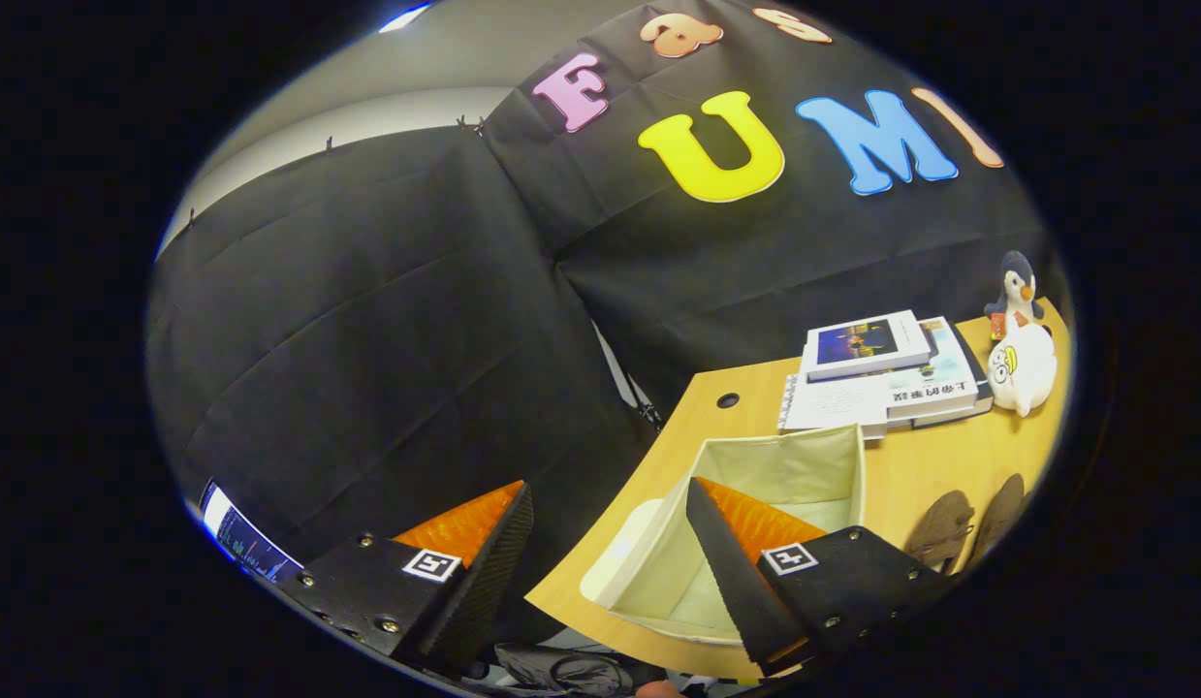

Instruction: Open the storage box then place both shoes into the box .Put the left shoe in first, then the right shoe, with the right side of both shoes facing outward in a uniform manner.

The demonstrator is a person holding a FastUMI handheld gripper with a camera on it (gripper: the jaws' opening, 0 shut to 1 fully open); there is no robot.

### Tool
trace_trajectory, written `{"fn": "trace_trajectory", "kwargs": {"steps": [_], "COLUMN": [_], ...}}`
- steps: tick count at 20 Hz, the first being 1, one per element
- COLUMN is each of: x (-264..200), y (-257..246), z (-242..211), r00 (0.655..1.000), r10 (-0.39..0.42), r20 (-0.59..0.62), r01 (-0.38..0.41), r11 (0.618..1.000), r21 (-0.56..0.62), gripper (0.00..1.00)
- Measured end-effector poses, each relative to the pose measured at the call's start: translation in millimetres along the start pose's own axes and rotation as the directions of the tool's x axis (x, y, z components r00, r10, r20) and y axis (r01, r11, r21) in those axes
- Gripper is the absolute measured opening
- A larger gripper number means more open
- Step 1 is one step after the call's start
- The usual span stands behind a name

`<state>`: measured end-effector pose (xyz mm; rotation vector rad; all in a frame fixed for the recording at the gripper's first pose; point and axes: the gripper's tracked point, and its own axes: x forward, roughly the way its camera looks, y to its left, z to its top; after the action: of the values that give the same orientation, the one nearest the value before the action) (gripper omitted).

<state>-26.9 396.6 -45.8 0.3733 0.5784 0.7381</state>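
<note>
Storage box (755, 465): cream fabric, already open, lower right of frame on wooden desk (949, 465). Shoes (963, 523): pair beside it, further right. Gripper (610, 509): spread wide, empty. Advice: approach left shoe first, grasping its upper.

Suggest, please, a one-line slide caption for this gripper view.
Open claw hovering empty at the desk's edge, over the open storage box, with both shoes waiting beside it.
</note>
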Motion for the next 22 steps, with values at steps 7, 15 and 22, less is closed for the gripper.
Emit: {"fn": "trace_trajectory", "kwargs": {"steps": [7,15,22], "x": [-44.3,-76.9,-87.7], "y": [-85.5,-158.0,-223.4], "z": [19.2,1.1,-34.5], "r00": [0.983,0.946,0.903], "r10": [-0.184,-0.325,-0.423], "r20": [0.018,-0.013,-0.080], "r01": [0.184,0.320,0.412], "r11": [0.976,0.935,0.903], "r21": [-0.119,-0.154,-0.122], "gripper": [0.97,0.98,0.98]}}
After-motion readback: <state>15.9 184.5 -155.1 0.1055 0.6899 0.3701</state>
